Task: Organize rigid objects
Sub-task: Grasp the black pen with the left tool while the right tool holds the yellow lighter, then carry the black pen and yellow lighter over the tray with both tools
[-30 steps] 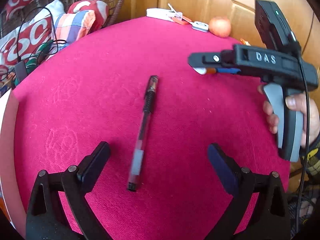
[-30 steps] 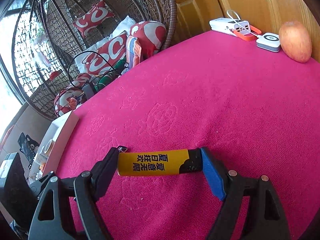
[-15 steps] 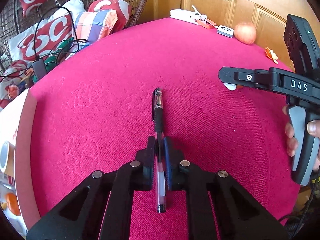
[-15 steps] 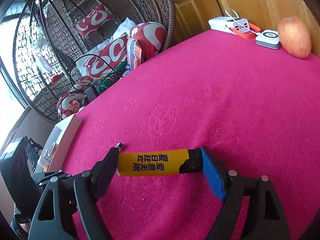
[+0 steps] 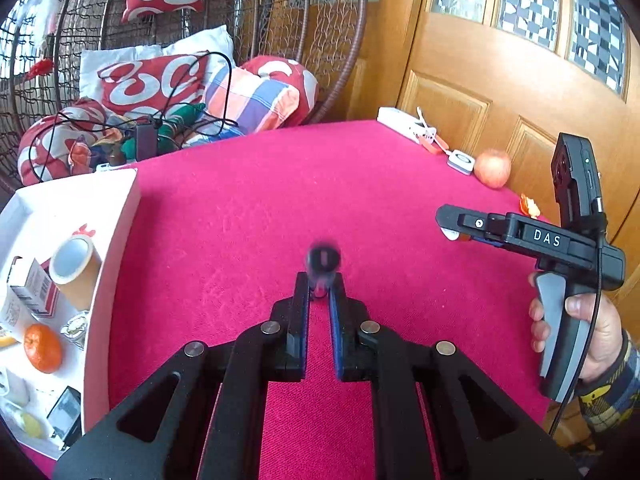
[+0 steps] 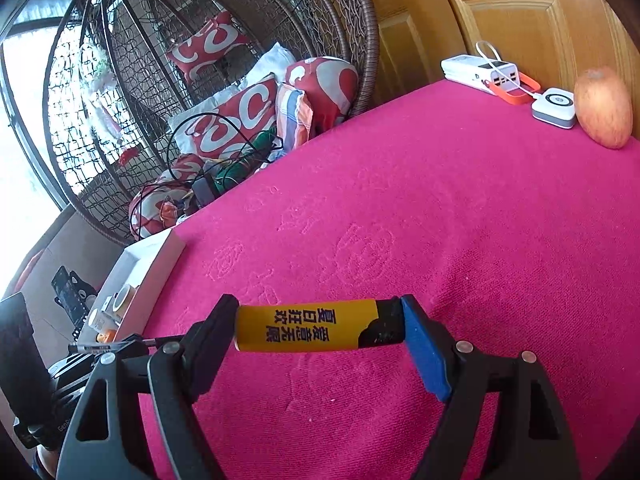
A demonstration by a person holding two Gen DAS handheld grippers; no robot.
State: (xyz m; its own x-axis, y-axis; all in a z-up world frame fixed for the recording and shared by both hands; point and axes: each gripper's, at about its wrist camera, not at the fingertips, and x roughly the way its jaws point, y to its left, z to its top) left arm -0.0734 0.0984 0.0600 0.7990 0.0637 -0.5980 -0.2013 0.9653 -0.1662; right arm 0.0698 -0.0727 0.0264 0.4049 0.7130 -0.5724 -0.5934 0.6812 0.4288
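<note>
My left gripper (image 5: 319, 286) is shut on a black pen (image 5: 322, 261), lifted off the pink tablecloth and pointing away from the camera, so I see its end on and blurred. The pen also shows in the right wrist view (image 6: 116, 345), held at the far left. My right gripper (image 6: 318, 330) is shut endwise on a yellow lighter (image 6: 316, 330) with black Chinese print, just above the cloth. The right gripper shows in the left wrist view (image 5: 452, 227) at the right, in a hand.
A white tray (image 5: 116, 240) at the table's left edge holds a tape roll (image 5: 74, 266), an orange (image 5: 42, 347), small boxes. A power bank (image 6: 480, 70), white puck (image 6: 554, 106) and apple (image 6: 604, 106) lie at the far edge. A wicker chair with cushions stands behind.
My left gripper closed on the pen, raised it off the cloth and tilted it up, swinging toward the tray. The right gripper kept holding the lighter almost still.
</note>
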